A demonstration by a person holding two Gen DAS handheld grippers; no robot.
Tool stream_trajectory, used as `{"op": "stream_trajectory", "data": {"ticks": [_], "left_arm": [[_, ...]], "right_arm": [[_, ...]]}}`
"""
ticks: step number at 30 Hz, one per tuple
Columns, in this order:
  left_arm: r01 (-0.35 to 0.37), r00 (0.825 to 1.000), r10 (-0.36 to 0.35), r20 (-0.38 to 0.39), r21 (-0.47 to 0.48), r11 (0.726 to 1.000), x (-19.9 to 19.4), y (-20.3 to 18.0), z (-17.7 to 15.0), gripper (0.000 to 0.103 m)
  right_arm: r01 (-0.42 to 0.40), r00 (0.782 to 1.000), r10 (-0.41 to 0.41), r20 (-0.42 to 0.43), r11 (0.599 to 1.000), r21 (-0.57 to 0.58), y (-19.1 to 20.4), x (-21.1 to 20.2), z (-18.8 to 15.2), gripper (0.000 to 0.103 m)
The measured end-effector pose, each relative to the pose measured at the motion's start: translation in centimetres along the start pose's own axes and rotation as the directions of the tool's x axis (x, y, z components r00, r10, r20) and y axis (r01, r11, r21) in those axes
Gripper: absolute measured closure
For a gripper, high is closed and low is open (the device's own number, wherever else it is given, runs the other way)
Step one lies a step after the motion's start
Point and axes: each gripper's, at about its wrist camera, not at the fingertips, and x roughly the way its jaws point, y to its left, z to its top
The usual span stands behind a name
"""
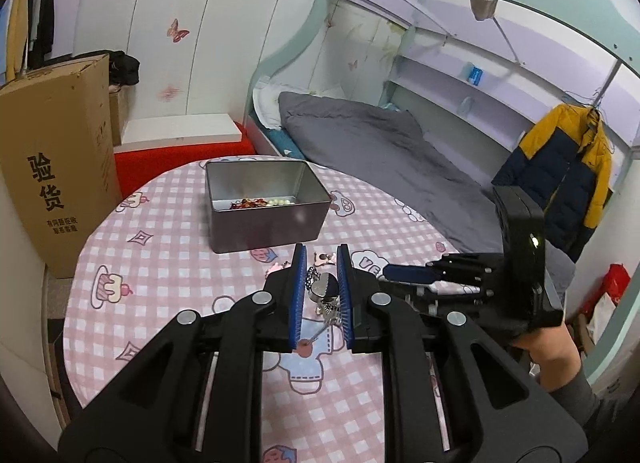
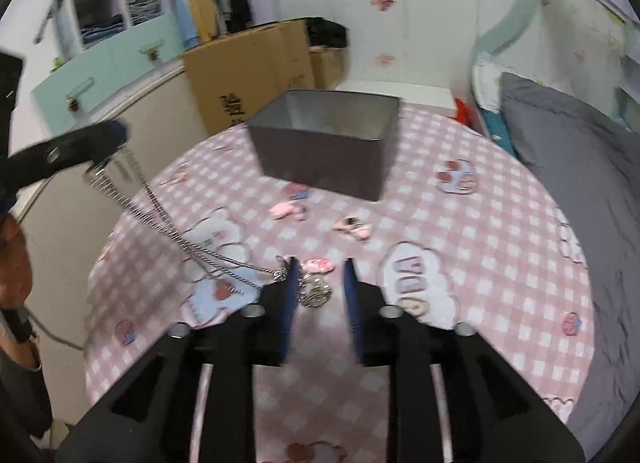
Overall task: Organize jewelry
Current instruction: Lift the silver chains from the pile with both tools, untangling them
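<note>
A grey metal tin (image 1: 264, 219) stands on the pink checked table and holds beads and small jewelry (image 1: 262, 203); it also shows in the right wrist view (image 2: 324, 151). A silver chain necklace with a round pendant (image 1: 322, 291) hangs between the fingers of my left gripper (image 1: 321, 259). In the right wrist view the left gripper (image 2: 80, 143) is raised at the left and the chain (image 2: 168, 219) runs down from it to the pendant (image 2: 316, 289), which lies between the open fingers of my right gripper (image 2: 320, 267). Pink hair clips (image 2: 354, 228) lie on the table.
The round table (image 1: 168, 271) has its edge near a cardboard box (image 1: 60, 159) on the left. A bed with a grey duvet (image 1: 380, 151) lies beyond the table. A yellow and navy jacket (image 1: 560, 175) hangs at the right. Another pink clip (image 2: 286, 209) lies near the tin.
</note>
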Motion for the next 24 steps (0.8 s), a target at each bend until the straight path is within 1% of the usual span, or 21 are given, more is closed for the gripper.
{"op": "stream_trajectory", "data": {"ticks": [1,2,3,4,5,7,9,11,12,14,17,19,20,22,23,24], "left_arm": [[0.004,1.000,-0.004,0.003,-0.004,1.000,-0.1,0.0,0.0,0.088],[0.006,1.000,-0.006,0.005,-0.007,1.000,-0.3,0.0,0.0,0.090],[0.011,1.000,-0.011,0.012,-0.006,1.000,-0.5,0.0,0.1,0.094],[0.016,1.000,-0.016,0.019,-0.005,1.000,-0.8,-0.1,0.1,0.094],[0.015,1.000,-0.015,0.027,-0.003,1.000,-1.1,-0.1,0.3,0.094],[0.012,0.999,-0.012,0.033,0.002,1.000,-1.5,-0.1,0.3,0.094],[0.010,1.000,-0.010,0.029,0.002,1.000,-1.4,0.0,0.3,0.094],[-0.011,1.000,0.011,0.012,0.008,1.000,-1.0,0.2,0.1,0.094],[-0.019,1.000,0.019,-0.023,0.018,1.000,-0.4,0.3,-0.2,0.094],[-0.029,0.998,0.030,-0.056,0.008,1.000,0.1,0.6,-0.8,0.093],[-0.049,0.993,0.048,-0.109,-0.009,0.999,1.4,1.3,-2.1,0.093],[-0.062,0.986,0.058,-0.157,-0.017,0.998,2.7,1.8,-3.1,0.092],[-0.065,0.981,0.061,-0.183,-0.016,0.998,3.4,1.9,-3.7,0.091],[-0.064,0.973,0.059,-0.224,-0.014,0.998,4.5,1.9,-4.7,0.072],[-0.074,0.970,0.070,-0.232,-0.006,0.997,5.0,1.6,-5.4,0.045],[-0.088,0.971,0.087,-0.225,0.003,0.996,5.2,1.4,-5.7,0.037]], "right_arm": [[-0.014,1.000,0.014,0.000,1.000,-0.027,0.7,0.0,-0.1,0.062],[-0.029,1.000,0.029,0.002,0.997,-0.071,1.7,0.0,-0.3,0.057],[-0.041,0.999,0.041,-0.006,0.994,-0.099,2.5,0.2,-0.5,0.056],[-0.050,0.999,0.048,-0.022,0.989,-0.137,3.3,0.6,-0.6,0.056],[-0.040,0.999,0.035,-0.035,0.985,-0.170,4.1,1.1,-0.9,0.056],[-0.029,0.999,0.020,-0.045,0.979,-0.204,5.1,1.7,-1.1,0.056],[-0.050,0.997,0.035,-0.069,0.971,-0.234,6.2,2.7,-1.3,0.056],[-0.018,0.996,-0.007,-0.086,0.957,-0.291,7.3,3.6,-1.7,0.056],[0.003,0.993,-0.040,-0.114,0.950,-0.311,7.6,4.4,-1.9,0.057],[0.034,0.990,-0.073,-0.120,0.953,-0.300,7.2,4.8,-2.2,0.057],[-0.016,0.990,-0.021,-0.141,0.967,-0.255,6.3,4.9,-2.5,0.057],[0.011,0.990,-0.046,-0.137,0.970,-0.241,5.5,4.9,-2.4,0.057],[0.014,0.990,-0.043,-0.131,0.977,-0.212,4.7,4.7,-2.3,0.058],[0.036,0.991,-0.059,-0.121,0.983,-0.180,3.8,4.3,-2.2,0.058],[0.049,0.990,-0.072,-0.125,0.983,-0.174,3.3,4.2,-2.2,0.058],[0.070,0.988,-0.092,-0.128,0.984,-0.165,2.7,4.3,-2.3,0.058]]}}
